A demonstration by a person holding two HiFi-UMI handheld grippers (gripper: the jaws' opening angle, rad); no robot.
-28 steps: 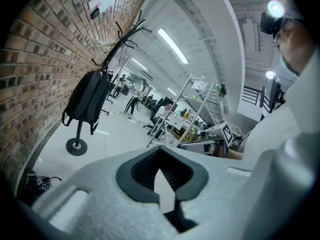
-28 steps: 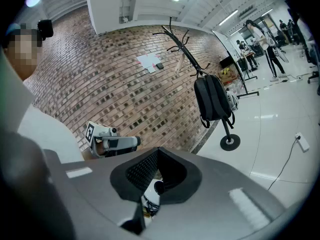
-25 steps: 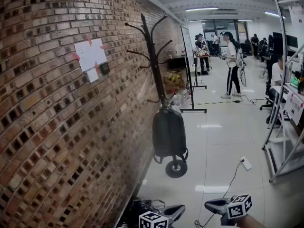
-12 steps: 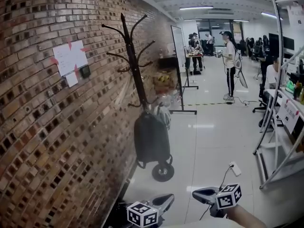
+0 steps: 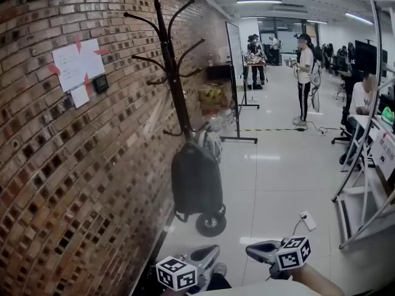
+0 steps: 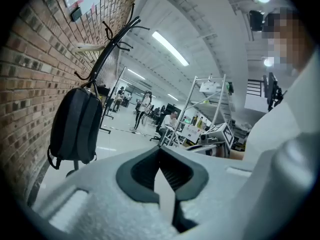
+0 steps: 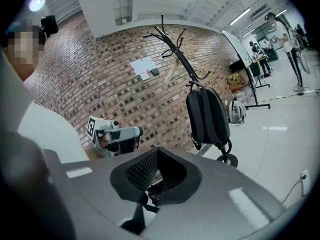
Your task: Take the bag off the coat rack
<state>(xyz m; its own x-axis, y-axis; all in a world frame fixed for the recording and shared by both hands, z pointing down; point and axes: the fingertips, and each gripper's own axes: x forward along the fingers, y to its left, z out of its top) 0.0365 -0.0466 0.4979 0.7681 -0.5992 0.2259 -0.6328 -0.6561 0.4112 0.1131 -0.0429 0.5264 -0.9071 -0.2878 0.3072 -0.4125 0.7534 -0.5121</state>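
bag [image 5: 196, 180] hangs on coat rack [image 5: 172, 73] beside brick wall [image 5: 62, 184].

A black coat rack [image 5: 175, 88] stands on the glossy white floor [image 5: 271, 184], with a dark backpack [image 5: 196, 180] hanging from one of its lower hooks. A white power strip [image 5: 307, 220] lies on the floor nearby.

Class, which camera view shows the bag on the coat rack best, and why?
The head view: the bag hangs whole near the centre, low on the coat rack beside the brick wall. The left gripper view shows it tilted near the left edge; the right gripper view shows it off centre, straps visible.
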